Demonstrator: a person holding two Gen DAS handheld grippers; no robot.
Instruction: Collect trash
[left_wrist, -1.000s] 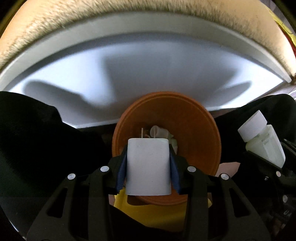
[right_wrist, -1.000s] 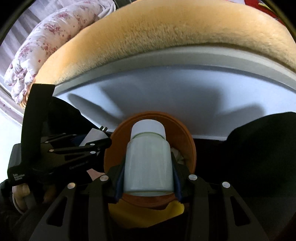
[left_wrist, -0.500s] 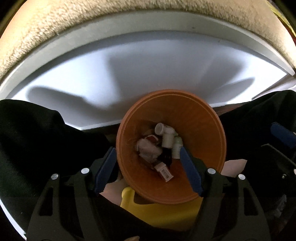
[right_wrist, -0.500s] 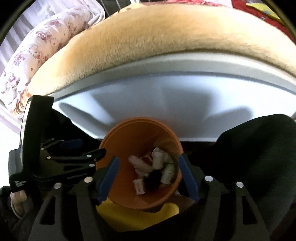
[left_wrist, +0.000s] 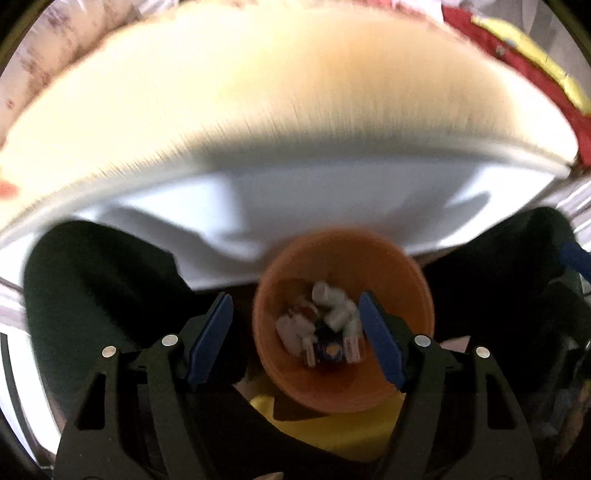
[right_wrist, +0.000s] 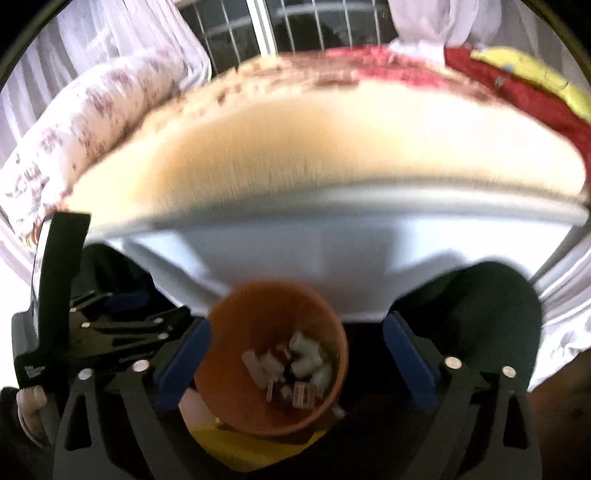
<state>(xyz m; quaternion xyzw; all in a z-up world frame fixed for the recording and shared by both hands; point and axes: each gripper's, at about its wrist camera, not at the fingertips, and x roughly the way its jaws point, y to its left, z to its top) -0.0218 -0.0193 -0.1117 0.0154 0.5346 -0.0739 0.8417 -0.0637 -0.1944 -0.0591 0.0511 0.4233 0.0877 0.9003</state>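
Both the left gripper (left_wrist: 295, 338) and right gripper (right_wrist: 295, 360) gape empty above the orange bin (right_wrist: 236, 328); its small bottles (right_wrist: 304, 356) look light and hard, easy to grab around the middle.

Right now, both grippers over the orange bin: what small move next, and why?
Probably lift both away to seek more trash: the left gripper is empty, the right gripper is opening with nothing between its jaws, and bottles already lie in the orange bin.

No writing can be read with any certainty. In the right wrist view, the black plastic body of the left tongs (right_wrist: 107, 325) bears small white lettering near its lower left end and along one arm, both too blurred to make out.
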